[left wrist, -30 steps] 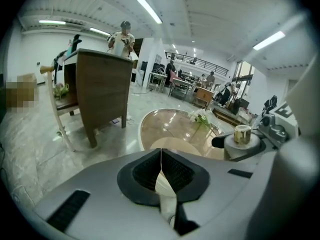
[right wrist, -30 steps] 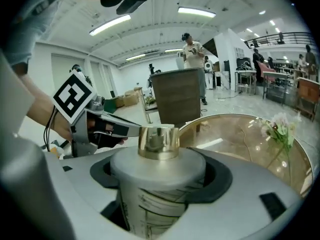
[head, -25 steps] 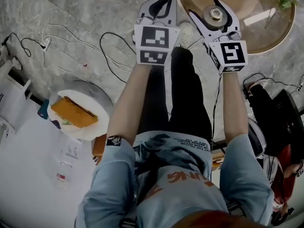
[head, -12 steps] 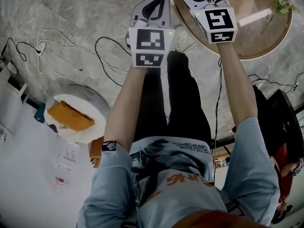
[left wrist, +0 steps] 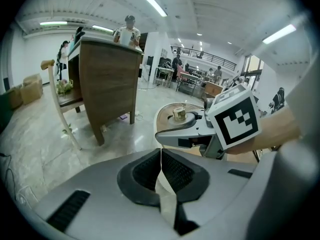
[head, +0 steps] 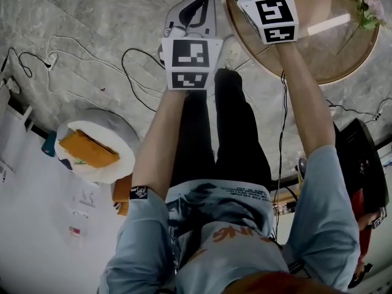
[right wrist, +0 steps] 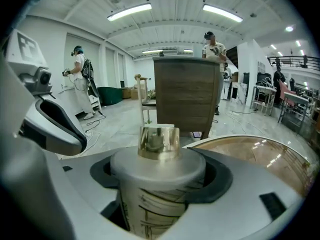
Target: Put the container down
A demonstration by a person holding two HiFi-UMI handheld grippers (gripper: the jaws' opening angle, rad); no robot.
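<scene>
Holding the container point(right wrist: 155, 209) upright between the fingers of my right gripper point(right wrist: 160, 176), I have them clamped on its pale, printed body just under the wide frosted lid point(right wrist: 131, 166). The lid's gold knob point(right wrist: 159, 143) stands up above the fingers. Just beyond and to the right of those fingers lies the round wooden surface point(right wrist: 255, 156). Seen from my head, the finger end of that gripper hangs over the surface's near rim, though I cannot tell whether the container's base touches it. My left gripper point(left wrist: 161, 166) sits beside the right one, off to its left and short of the surface, its fingers pressed together with nothing between them. Farther beyond the right fingers stands a tall wooden cabinet point(right wrist: 187, 91) with a person point(right wrist: 214, 46) behind it. Well off to the left of the fingers another person point(right wrist: 80, 79) stands on the marble floor point(right wrist: 115, 134).
</scene>
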